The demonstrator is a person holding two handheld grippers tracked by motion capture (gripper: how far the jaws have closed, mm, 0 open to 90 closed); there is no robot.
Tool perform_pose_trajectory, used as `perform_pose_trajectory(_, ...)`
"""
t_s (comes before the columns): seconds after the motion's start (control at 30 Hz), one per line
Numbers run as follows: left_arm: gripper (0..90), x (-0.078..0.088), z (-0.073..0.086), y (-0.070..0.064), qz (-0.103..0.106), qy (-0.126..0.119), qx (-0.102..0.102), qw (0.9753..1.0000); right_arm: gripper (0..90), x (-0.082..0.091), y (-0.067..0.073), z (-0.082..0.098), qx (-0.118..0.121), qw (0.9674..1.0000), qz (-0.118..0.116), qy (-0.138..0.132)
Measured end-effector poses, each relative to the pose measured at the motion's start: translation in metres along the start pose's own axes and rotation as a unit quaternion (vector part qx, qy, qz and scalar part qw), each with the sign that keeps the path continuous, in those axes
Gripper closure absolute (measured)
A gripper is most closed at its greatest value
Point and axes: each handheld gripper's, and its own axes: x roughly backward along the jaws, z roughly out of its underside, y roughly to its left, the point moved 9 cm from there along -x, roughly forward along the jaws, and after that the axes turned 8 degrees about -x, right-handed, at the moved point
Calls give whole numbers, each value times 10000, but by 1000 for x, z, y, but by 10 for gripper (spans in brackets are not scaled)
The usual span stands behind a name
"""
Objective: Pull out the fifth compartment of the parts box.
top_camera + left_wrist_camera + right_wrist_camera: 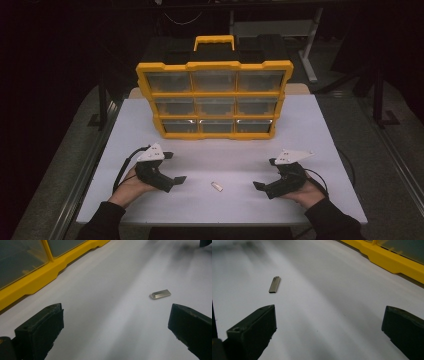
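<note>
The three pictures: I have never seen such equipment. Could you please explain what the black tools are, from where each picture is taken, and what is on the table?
A person sits at a white table and holds a black hand tool in each hand. Each tool is a gripper with two jaws. The high view looks down from above: the left gripper is at its left, the right gripper at its right. The other two pictures come from small cameras riding on the grippers, looking out between their own jaws. Both grippers are open and hold nothing. Between them on the table lies a small metal piece, flat and silvery, touched by neither. Behind it stands a yellow organizer box with nine clear drawers and a handle on top.
</note>
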Motion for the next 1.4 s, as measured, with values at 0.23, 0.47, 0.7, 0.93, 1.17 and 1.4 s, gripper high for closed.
perform_pose_trajectory(0.23,0,-3,-2,0,5,-21,-36,10000,0,0,0,0,11,10000,-9,5)
perform_pose_trajectory(0.47,0,-6,-3,-1,31,5,-35,10000,0,0,1,0,7,10000,-27,3)
perform_pose_trajectory(0.7,0,-8,-5,-1,29,4,-14,10000,0,0,1,1,-2,10000,-33,24)
perform_pose_trajectory(0.93,0,-10,-7,-2,35,-21,-11,10000,0,-1,1,1,9,10000,-42,35)
perform_pose_trajectory(1.17,0,-13,-9,-2,43,-41,6,10000,0,-1,1,1,7,10000,-47,42)
perform_pose_trajectory(1.4,0,-15,-11,-2,68,-81,21,9999,0,-1,1,1,7,10000,-53,54)
